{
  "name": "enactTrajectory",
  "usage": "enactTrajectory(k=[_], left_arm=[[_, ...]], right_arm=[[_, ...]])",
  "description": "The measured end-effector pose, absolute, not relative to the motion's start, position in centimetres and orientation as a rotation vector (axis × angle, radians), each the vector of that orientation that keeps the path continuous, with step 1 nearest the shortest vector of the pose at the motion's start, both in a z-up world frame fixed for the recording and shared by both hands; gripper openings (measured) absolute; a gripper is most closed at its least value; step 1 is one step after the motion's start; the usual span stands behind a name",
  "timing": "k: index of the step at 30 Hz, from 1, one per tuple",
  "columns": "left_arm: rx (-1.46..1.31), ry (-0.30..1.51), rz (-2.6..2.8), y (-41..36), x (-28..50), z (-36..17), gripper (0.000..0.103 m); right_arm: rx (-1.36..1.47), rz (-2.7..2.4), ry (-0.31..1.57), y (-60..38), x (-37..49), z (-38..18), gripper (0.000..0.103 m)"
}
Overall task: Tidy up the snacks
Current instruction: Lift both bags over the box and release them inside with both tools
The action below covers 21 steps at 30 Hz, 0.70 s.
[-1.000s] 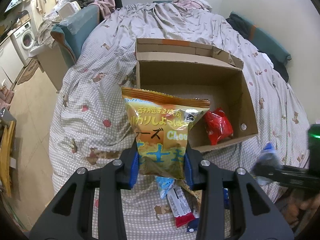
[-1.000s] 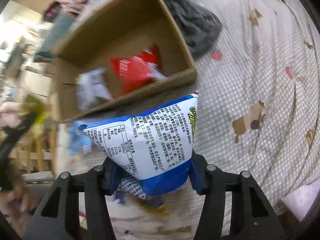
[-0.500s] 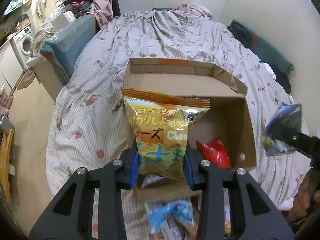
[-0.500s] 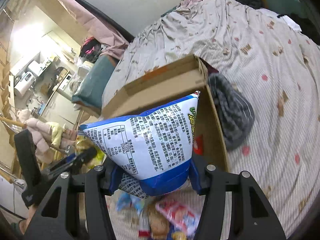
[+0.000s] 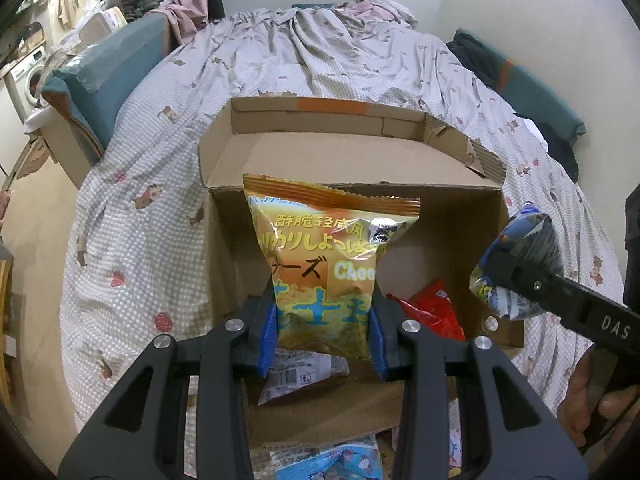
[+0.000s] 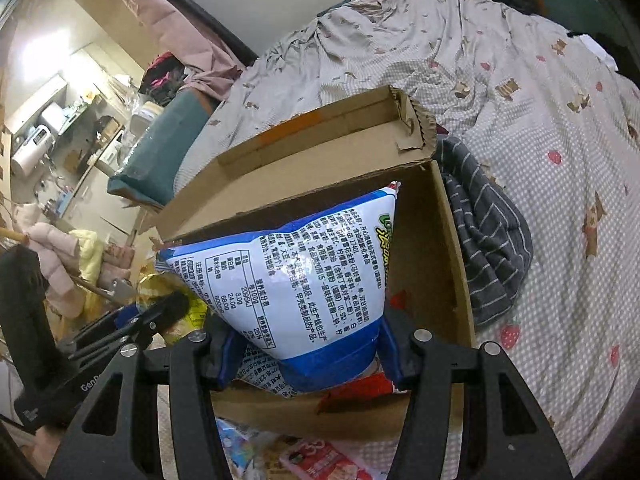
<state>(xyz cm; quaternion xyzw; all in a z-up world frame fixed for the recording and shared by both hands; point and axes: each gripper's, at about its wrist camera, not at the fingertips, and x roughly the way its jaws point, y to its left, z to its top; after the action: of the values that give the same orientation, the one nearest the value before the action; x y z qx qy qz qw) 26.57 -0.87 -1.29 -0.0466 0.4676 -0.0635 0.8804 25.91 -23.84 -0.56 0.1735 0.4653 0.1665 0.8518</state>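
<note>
My left gripper (image 5: 322,338) is shut on an orange cheese snack bag (image 5: 326,256), held upright above the open cardboard box (image 5: 360,156) on the bed. Inside the box lie a red packet (image 5: 434,314) and a white-and-grey packet (image 5: 298,374). In the right wrist view my right gripper (image 6: 308,354) is shut on a blue-and-white snack bag (image 6: 304,280) over the same box (image 6: 424,240). That gripper (image 5: 516,264) with its bag shows at the right of the left wrist view. The left gripper (image 6: 160,316) with its orange bag shows at the left of the right wrist view.
More snack packets lie on the checked bedspread (image 5: 132,248) in front of the box: a light-blue one (image 5: 340,462) and a pink one (image 6: 324,460). A grey striped cloth (image 6: 484,248) lies against the box's right wall. A teal cushion (image 5: 104,76) sits left.
Both grippers have carried their bags forward from the bed's near edge until they hang over the box. The loose packets on the bed have slid toward the bottom of the views.
</note>
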Motion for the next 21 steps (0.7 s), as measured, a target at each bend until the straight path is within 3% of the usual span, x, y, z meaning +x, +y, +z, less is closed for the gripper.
enactTrajectory(k=[11,12,14,15,16,21], left_arm=[[-0.061,0.931,-0.158,-2.2,26.3,-0.6,0.035],[-0.064,0.931,-0.161,-2.1,26.3,-0.6,0.038],[-0.070,0.927,-0.158,-2.0,26.3,-0.5,0.066],[-0.069,0.921,-0.149,-1.9,26.2,-0.4,0.074],[-0.063,0.914,-0.133,-1.8,26.0,-0.3,0.083],[-0.031,0.897,-0.115,-1.7,25.6,-0.2,0.084]], right_arm=[[0.448,0.360,0.947,-25.1,25.9,-0.6,0.064],[0.452,0.361,0.944,-25.2,25.9,-0.6,0.067],[0.451,0.349,0.943,-25.3,25.8,-0.5,0.081],[0.452,0.341,0.939,-25.4,25.7,-0.5,0.092],[0.453,0.334,0.939,-25.4,25.6,-0.5,0.093],[0.446,0.351,0.950,-25.4,25.6,-0.5,0.093]])
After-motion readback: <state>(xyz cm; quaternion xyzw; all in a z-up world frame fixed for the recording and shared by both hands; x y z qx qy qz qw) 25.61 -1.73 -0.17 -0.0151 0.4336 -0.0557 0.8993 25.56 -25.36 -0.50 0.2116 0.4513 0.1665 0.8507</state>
